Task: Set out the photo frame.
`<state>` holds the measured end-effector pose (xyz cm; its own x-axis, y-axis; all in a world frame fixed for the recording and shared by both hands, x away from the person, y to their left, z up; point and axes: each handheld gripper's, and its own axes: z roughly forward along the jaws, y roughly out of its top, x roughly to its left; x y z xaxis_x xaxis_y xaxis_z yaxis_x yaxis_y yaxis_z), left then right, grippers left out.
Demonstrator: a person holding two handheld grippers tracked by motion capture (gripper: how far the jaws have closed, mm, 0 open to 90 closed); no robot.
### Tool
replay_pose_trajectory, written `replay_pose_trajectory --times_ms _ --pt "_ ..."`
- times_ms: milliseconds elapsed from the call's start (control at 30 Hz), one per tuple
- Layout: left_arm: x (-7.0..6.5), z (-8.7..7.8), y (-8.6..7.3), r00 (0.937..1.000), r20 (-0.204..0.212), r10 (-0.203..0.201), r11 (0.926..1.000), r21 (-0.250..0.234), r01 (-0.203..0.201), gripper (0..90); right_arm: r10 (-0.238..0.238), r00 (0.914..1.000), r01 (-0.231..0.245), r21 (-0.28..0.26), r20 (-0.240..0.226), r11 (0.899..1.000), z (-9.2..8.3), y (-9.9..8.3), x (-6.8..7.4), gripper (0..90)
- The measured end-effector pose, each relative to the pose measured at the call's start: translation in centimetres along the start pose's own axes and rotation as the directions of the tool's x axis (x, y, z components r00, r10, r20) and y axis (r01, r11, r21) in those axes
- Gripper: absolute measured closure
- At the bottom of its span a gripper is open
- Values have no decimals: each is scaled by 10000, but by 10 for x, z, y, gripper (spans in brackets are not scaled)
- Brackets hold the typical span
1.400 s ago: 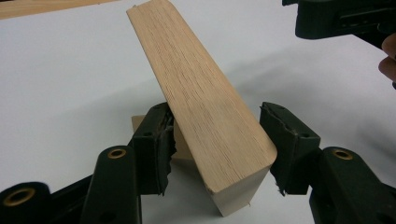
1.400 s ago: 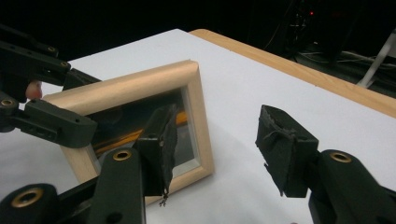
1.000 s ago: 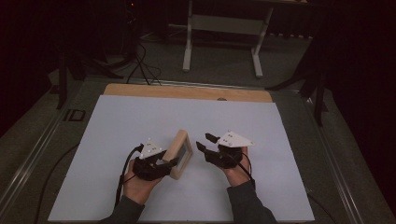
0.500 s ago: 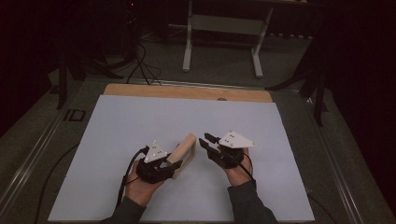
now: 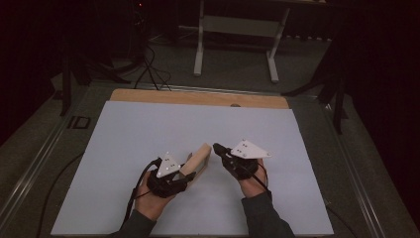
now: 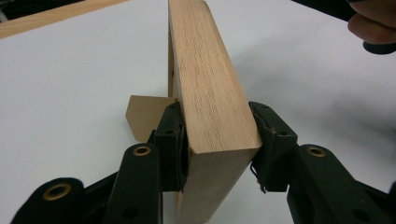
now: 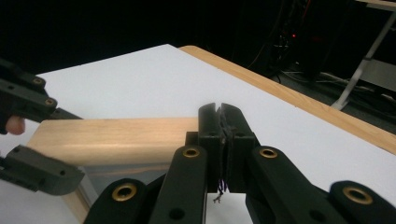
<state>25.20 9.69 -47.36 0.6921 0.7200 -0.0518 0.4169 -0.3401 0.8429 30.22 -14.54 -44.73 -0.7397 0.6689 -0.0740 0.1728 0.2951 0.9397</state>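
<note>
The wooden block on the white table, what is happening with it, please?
A person works at the white table with a gripper in each hand. The left gripper is clamped on the wooden block, its fingers pressing on the block's two broad sides, and holds it tilted above the surface. The right gripper sits just beside the block's far end; its fingers have just been closing and now meet with nothing between them. A flat brown piece lies under the block.

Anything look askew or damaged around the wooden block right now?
The wooden block sits tilted in the left claw, leaning over the white table sheet rather than flat. The right claw has just been closing, with nothing between its jaws. Loose threads hang under its pads. No spill.
</note>
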Motion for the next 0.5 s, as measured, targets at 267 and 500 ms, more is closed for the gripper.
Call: replay_pose_trajectory --times_ms 267,500 --pt "-9 2 0 9995 63 316 9995 -88 -315 597 186 9998 -186 -42 68 9998 0 -1 -3 892" --pt "-18 4 0 9972 209 715 9974 -99 -713 597 269 9996 -269 29 23 9996 2 -3 -4 894"
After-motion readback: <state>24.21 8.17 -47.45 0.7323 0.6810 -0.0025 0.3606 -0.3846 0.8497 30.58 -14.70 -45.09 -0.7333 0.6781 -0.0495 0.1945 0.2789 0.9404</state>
